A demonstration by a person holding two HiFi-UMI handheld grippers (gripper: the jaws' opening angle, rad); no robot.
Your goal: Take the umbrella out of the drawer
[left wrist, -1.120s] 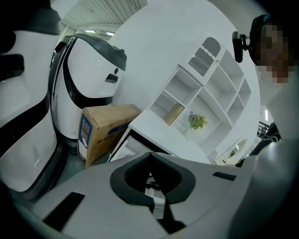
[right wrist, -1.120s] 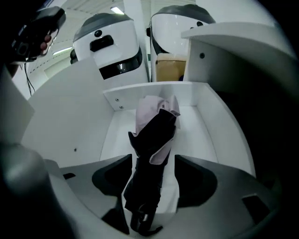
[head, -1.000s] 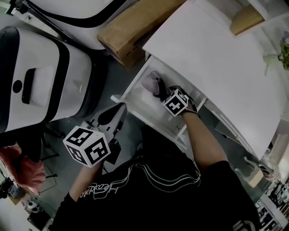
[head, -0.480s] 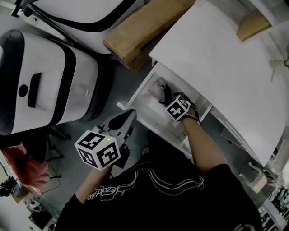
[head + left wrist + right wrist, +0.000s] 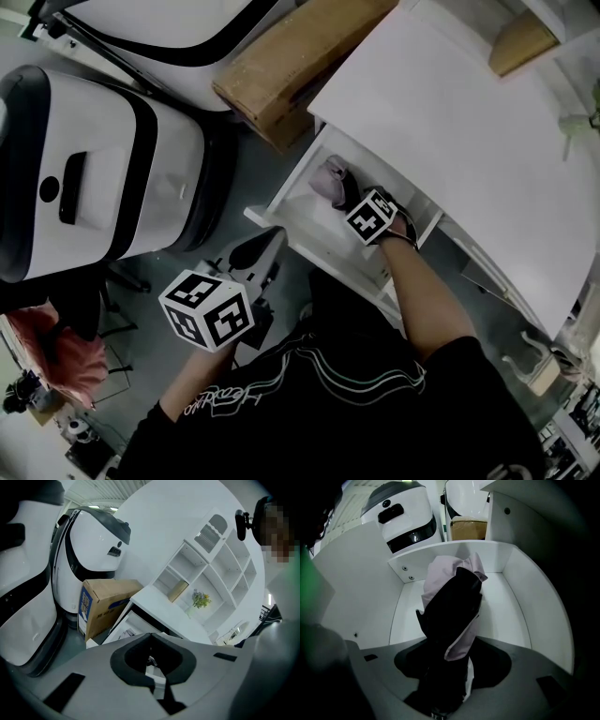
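Note:
A folded black and pale lilac umbrella [image 5: 452, 606] stands in the open white drawer [image 5: 513, 569], and my right gripper [image 5: 449, 679] is shut on its lower part. From the head view the umbrella [image 5: 332, 178] lies at the drawer's [image 5: 277, 217] left end, just ahead of the right gripper [image 5: 354, 199] and its marker cube. My left gripper [image 5: 265, 242] hangs outside the drawer, below its front left corner, over the floor. In the left gripper view its jaws [image 5: 151, 637] meet with nothing between them.
A white desk top [image 5: 450, 122] overhangs the drawer. A brown cardboard box [image 5: 281, 56] lies left of the desk. A large white and black machine [image 5: 94, 169] stands at the left. White shelves with a small plant [image 5: 201, 599] rise behind the desk.
The picture has shifted a little with the head. My right gripper stays in the drawer, shut on the umbrella; the left gripper has drifted slightly to the right.

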